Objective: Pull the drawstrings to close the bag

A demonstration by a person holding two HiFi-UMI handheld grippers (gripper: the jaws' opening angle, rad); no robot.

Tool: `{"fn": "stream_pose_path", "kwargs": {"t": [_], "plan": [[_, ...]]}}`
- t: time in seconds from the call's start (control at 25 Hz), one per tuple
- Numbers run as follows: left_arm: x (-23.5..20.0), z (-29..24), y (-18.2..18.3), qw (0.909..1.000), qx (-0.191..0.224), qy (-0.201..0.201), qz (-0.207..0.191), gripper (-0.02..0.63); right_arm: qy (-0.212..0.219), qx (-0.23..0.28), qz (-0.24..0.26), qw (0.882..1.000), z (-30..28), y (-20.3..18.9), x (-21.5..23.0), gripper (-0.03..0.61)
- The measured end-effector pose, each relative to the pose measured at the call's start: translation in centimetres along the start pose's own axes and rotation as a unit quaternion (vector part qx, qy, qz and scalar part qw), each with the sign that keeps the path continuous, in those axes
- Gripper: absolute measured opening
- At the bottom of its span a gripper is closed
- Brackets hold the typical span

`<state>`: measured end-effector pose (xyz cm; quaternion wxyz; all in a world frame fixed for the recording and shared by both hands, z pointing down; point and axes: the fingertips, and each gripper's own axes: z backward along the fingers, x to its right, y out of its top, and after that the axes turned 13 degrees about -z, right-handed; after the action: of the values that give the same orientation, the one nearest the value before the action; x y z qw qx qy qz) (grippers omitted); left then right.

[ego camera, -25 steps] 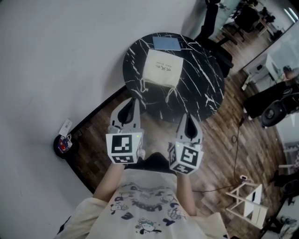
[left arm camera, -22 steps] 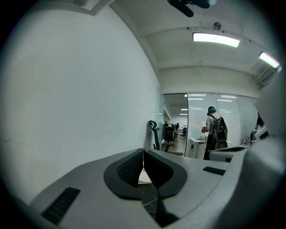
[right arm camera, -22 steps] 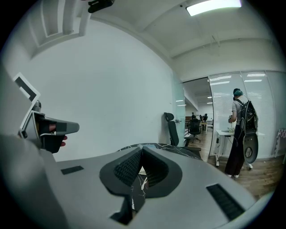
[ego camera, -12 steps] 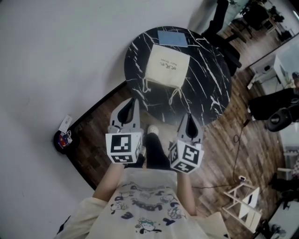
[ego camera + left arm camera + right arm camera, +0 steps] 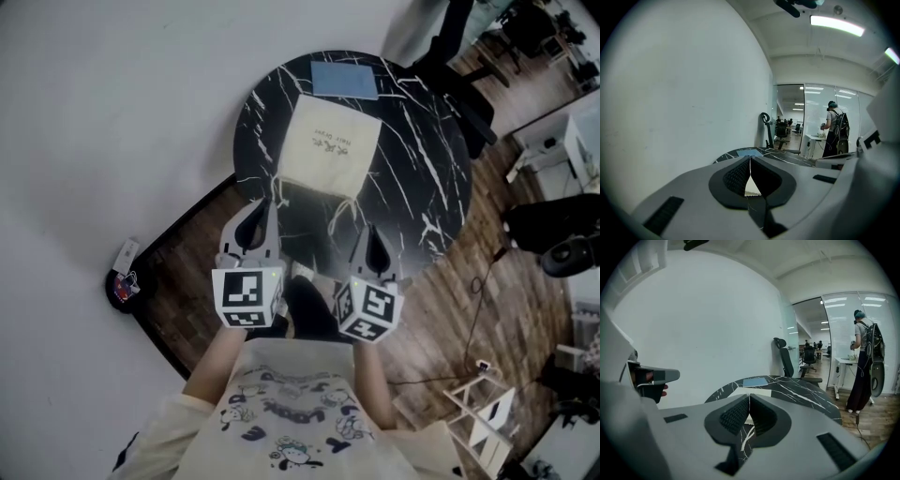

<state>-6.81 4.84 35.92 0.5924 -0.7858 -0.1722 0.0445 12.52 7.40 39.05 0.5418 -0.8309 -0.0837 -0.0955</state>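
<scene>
A cream drawstring bag (image 5: 328, 145) lies flat on the round black marble table (image 5: 422, 159), its mouth toward me. A drawstring loop hangs off each near corner, the left loop (image 5: 281, 195) and the right loop (image 5: 341, 214). My left gripper (image 5: 271, 202) is shut and empty, its tip at the table's near edge just beside the left loop. My right gripper (image 5: 368, 231) is also shut and empty, a little short of the right loop. In the left gripper view the shut left gripper (image 5: 750, 158) points at the bag (image 5: 751, 187). The right gripper (image 5: 749, 397) aims at the bag (image 5: 761, 392).
A flat blue pad (image 5: 345, 82) lies on the table behind the bag. A white wall runs along the left. An office chair (image 5: 785, 359) stands past the table. A person with a backpack (image 5: 865, 362) stands at the far right. Cables and a white stand (image 5: 483, 422) sit on the wooden floor.
Both grippers have moved forward and down toward the table's near edge, and the bag now sits closer to their tips. Their jaws stayed shut.
</scene>
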Motion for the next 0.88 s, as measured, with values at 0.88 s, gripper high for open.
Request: {"fn": "stream_pose_path", "kwargs": {"t": [0.88], "plan": [[-0.3, -8.2, -6.2, 0.9922, -0.120, 0.030, -0.013, 0.043, 0.031, -0.149, -0.050, 0.987, -9.6, -5.2, 4.0, 0.015]]}}
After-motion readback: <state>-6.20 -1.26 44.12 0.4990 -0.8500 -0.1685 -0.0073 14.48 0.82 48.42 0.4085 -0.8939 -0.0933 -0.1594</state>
